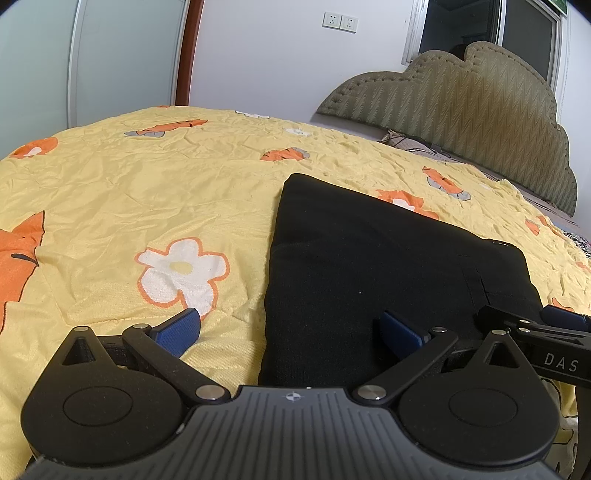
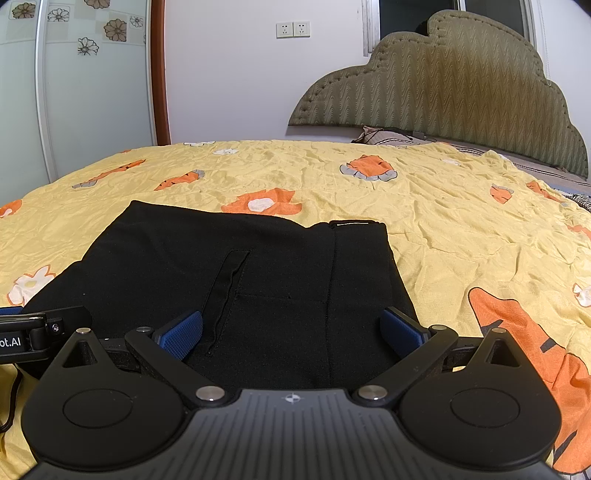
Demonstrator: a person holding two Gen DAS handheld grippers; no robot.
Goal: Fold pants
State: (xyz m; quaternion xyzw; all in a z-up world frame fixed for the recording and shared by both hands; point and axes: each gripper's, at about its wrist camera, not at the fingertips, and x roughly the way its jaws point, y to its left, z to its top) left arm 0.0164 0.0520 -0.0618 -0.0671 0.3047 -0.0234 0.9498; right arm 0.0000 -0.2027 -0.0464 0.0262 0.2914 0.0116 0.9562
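Folded pants [image 2: 236,280] flat on quilt [image 2: 443,229], near its front edge, headboard [image 2: 461,81] behind at right, wall sockets [image 2: 293,29] above — wardrobe door [image 2: 74,92] far left, both grippers side by side before the pants

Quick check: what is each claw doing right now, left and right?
Left claw: open, holding nothing, over the near edge of the black pants.
Right claw: open, empty, above the pants.
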